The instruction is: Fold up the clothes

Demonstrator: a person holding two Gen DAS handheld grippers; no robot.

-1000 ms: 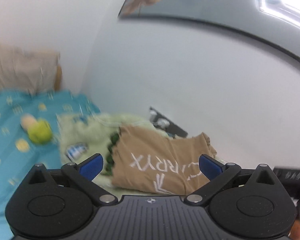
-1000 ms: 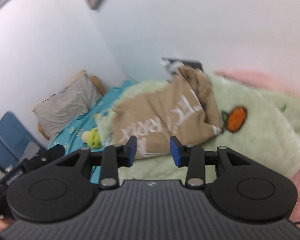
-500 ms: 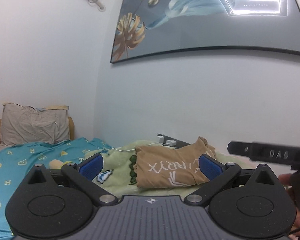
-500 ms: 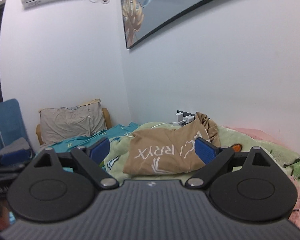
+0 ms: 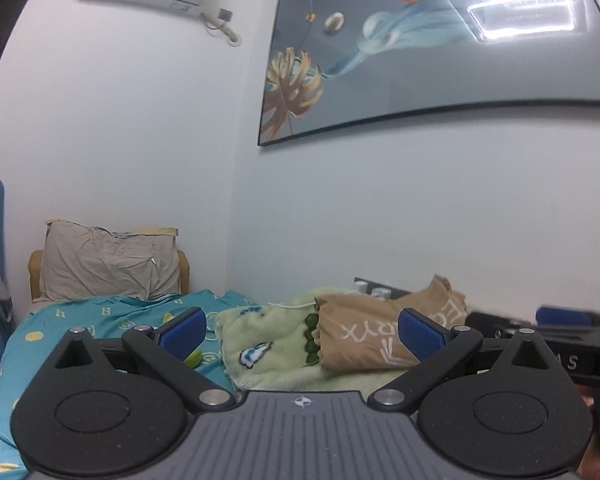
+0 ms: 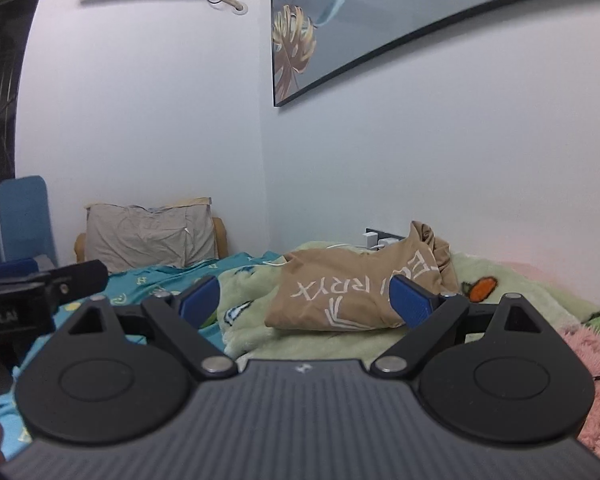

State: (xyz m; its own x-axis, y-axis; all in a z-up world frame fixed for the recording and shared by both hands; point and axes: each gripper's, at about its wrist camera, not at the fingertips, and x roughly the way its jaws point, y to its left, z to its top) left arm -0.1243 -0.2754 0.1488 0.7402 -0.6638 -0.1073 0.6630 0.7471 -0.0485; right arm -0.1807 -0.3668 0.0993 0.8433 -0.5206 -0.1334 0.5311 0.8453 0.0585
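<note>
From the left wrist, the left gripper (image 5: 302,332) is spread wide with nothing between its blue pads. The tan shirt (image 5: 380,336) lies bunched on the green fleece blanket (image 5: 268,340), far side of the bed by the wall, clear of the fingers.

From the right wrist, the right gripper (image 6: 306,298) is likewise wide apart and holding nothing. The tan shirt (image 6: 340,292) sits beyond it on the blanket (image 6: 252,304), a grey pillow (image 6: 148,236) far left.

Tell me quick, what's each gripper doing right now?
Left gripper: open, holding nothing.
Right gripper: open, holding nothing; tan printed cotton shirt lies ahead.
</note>
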